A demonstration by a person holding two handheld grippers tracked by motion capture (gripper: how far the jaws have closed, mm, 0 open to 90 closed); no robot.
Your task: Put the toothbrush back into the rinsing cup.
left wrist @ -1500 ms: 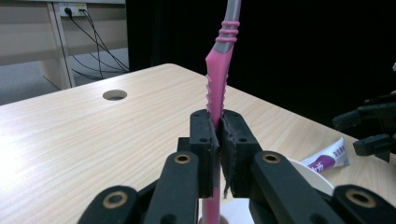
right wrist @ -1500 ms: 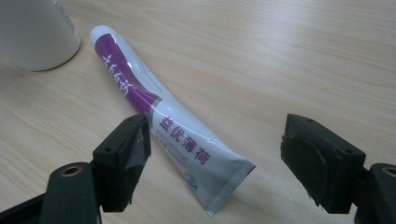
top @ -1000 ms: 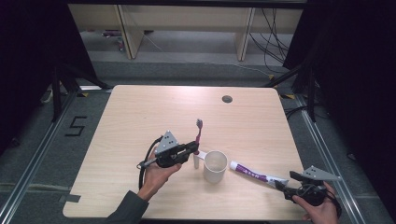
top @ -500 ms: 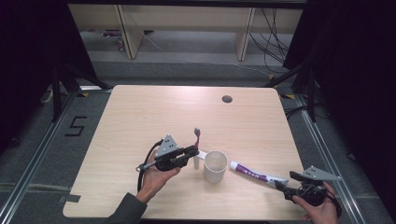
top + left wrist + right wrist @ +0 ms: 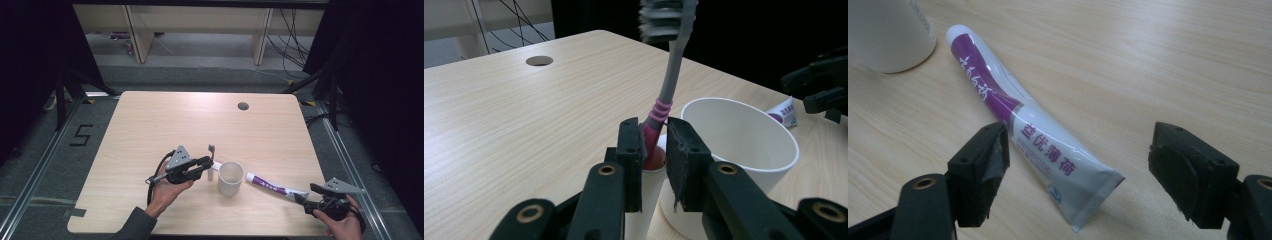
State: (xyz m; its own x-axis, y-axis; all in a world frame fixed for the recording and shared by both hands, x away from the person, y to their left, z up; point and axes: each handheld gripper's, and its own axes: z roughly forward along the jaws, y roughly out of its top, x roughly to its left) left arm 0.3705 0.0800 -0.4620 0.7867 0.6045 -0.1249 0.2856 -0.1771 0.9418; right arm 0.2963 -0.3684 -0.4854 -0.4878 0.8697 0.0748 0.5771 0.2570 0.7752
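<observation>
Up close, left hand-held gripper [image 5: 655, 145] clamps toothbrush [image 5: 667, 75] beside cup [image 5: 744, 145].

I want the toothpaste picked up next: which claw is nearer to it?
Right. The right claw stands open astride the toothpaste tube's crimped end; the left claw is beyond the cup, clamped on the toothbrush.

From my station: toothbrush [image 5: 667, 85] head is blurred and cut by the top edge in the left gripper view; its handle base is hidden between the jaws. Cup [image 5: 885, 32] is cropped at the right gripper view's top-left corner. Toothpaste tube [image 5: 272, 184] print is unreadable in the high view.
</observation>
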